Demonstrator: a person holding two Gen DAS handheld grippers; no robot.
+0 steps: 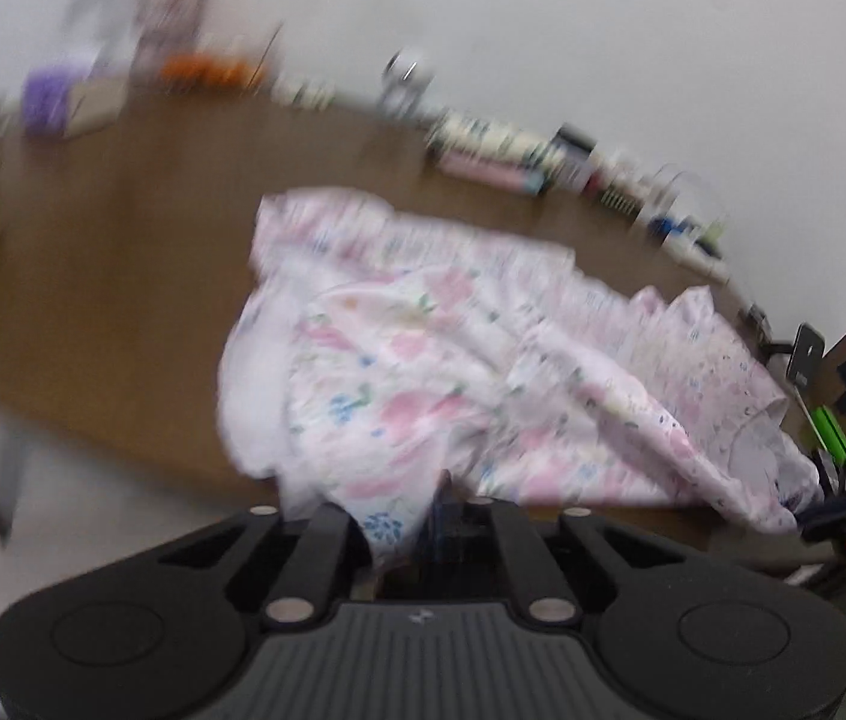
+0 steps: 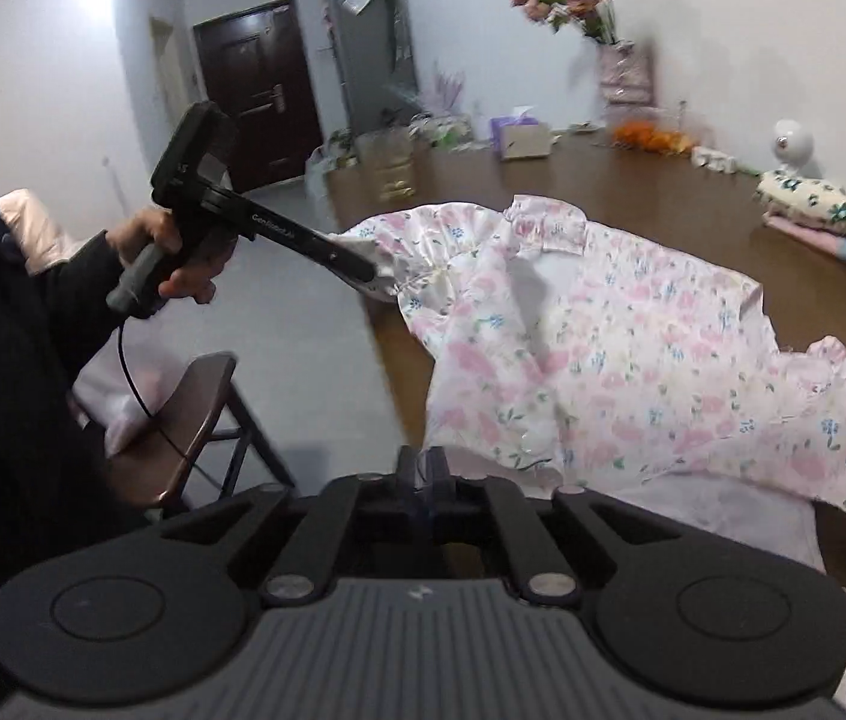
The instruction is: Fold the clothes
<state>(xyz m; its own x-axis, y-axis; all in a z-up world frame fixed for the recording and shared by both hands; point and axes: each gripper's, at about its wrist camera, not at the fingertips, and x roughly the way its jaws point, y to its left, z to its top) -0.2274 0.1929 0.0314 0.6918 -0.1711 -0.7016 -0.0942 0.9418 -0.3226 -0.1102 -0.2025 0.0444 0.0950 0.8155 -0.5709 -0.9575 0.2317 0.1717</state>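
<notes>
1. Two grippers are being used on a floral garment that is being spread across the brown worktop.
2. Folded clothes, a tissue box and a flower vase are being shown only in the right wrist view.
3. The garment is being gripped by the clenched jaws of the left gripper at its edge.
4. The right gripper is being held with jaws pressed together at the near hem; whether cloth is being pinched cannot be told.
</notes>
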